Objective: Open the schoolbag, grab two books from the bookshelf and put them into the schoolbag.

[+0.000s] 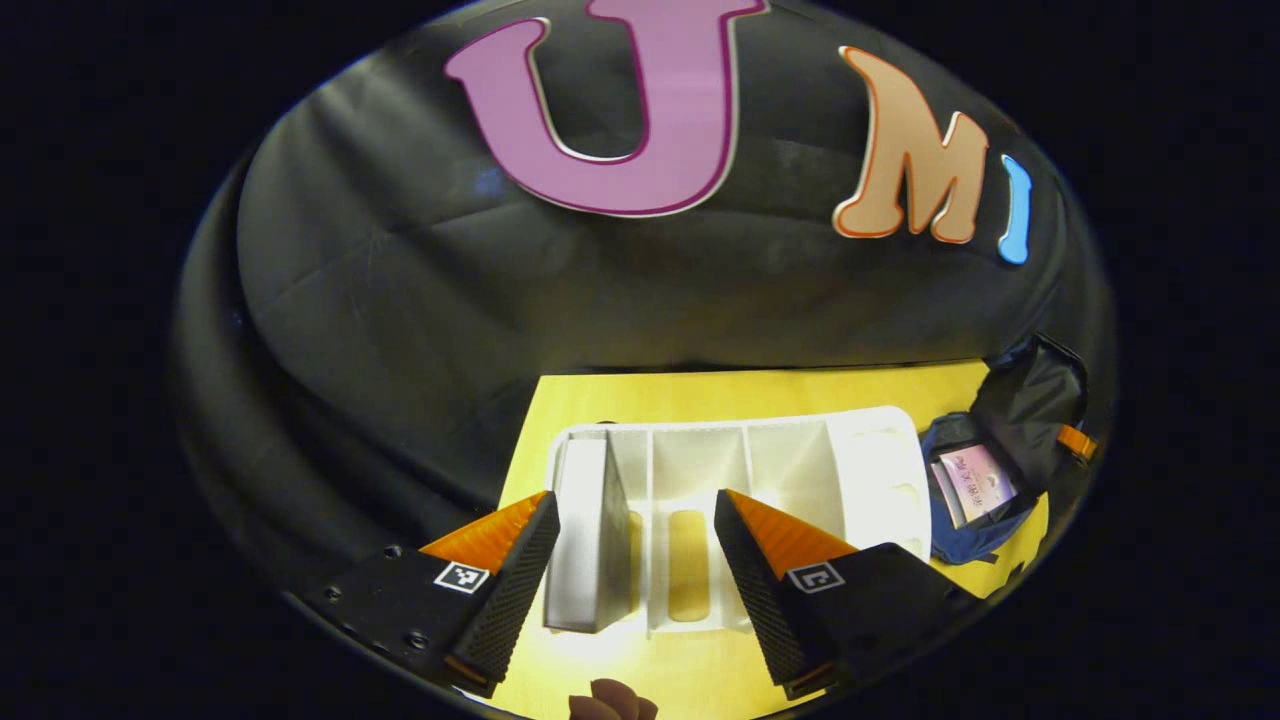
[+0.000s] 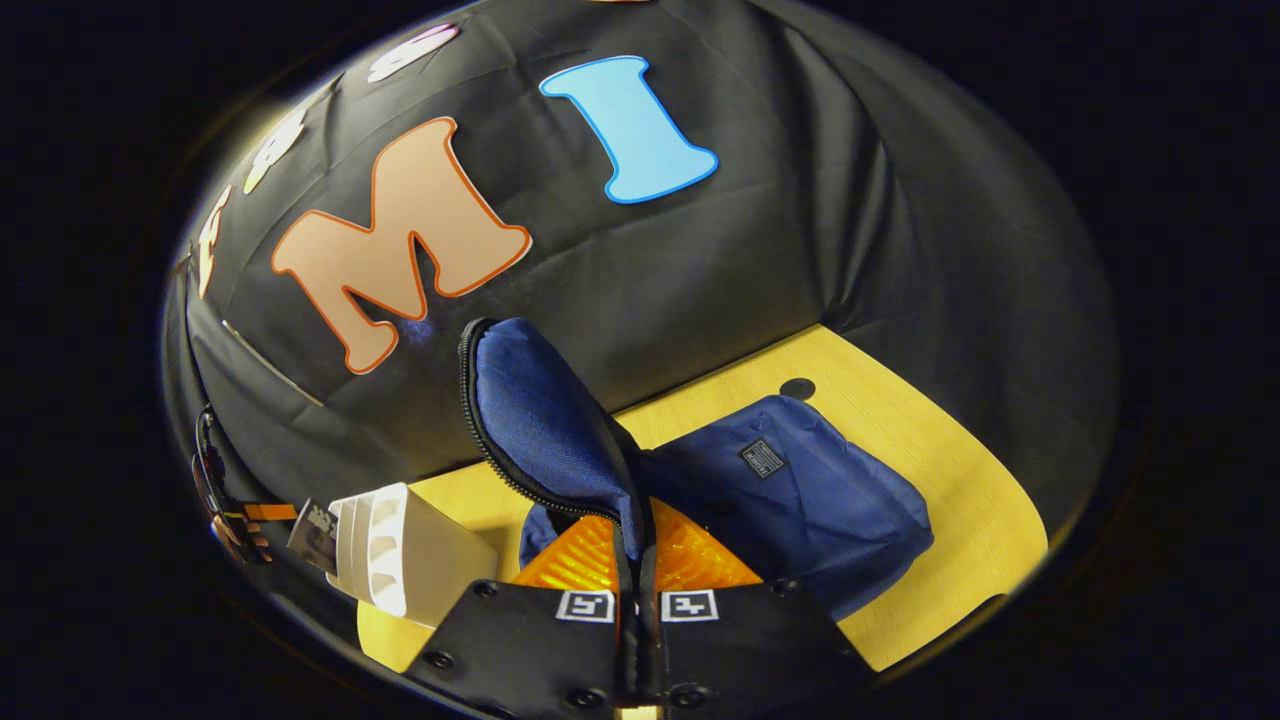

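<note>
A yellow table (image 1: 760,395) is being shown w/ everything resting on it. At its right end a blue schoolbag (image 2: 800,490) is lying; its flap (image 2: 540,420) is being pinched and held upright by the right gripper (image 2: 637,560), jaws closed on the fabric edge, prob. so the mouth is kept open for loading. In the left gripper view the bag's opening is seen, w/ one book (image 1: 975,480) already lying inside. Left of the bag a white bookshelf (image 1: 740,510) is standing, divided into slots. A white book (image 1: 585,530) is standing upright in the leftmost slot. The left gripper (image 1: 635,560) is being held near the shelf front, jaws spread wide, not touching anything; the book is sitting just inside its left finger, apparently lined up for a grab. One book seems still to be fetched.
</note>
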`<state>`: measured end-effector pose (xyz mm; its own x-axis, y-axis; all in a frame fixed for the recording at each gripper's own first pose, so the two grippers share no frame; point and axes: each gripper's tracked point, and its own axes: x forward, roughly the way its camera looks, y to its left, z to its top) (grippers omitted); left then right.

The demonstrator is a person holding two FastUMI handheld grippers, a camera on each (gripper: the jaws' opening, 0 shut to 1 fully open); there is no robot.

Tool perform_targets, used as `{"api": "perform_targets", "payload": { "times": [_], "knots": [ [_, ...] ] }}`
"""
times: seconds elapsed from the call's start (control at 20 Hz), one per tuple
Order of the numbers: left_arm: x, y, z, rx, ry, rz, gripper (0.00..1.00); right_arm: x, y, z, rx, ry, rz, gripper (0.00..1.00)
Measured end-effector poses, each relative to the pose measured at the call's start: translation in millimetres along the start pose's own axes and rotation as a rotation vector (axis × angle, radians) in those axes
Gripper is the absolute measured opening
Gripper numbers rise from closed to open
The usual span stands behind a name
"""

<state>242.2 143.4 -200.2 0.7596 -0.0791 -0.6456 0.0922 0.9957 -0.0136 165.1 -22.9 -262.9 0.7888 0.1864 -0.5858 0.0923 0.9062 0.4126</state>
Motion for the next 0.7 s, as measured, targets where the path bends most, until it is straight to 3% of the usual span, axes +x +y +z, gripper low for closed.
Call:
{"api": "perform_targets", "payload": {
  "times": [0.2, 0.7],
  "knots": [
    [14, 23, -12, -0.012, 0.041, 0.031, 0.92, -1, -1, -1, 0.001, 0.000, -0.006, 0.03],
    [47, 27, -62, -0.083, 0.205, -0.007, 0.92, -1, -2, -1, 0.007, -0.006, -0.025, 0.04]
  ]
}}
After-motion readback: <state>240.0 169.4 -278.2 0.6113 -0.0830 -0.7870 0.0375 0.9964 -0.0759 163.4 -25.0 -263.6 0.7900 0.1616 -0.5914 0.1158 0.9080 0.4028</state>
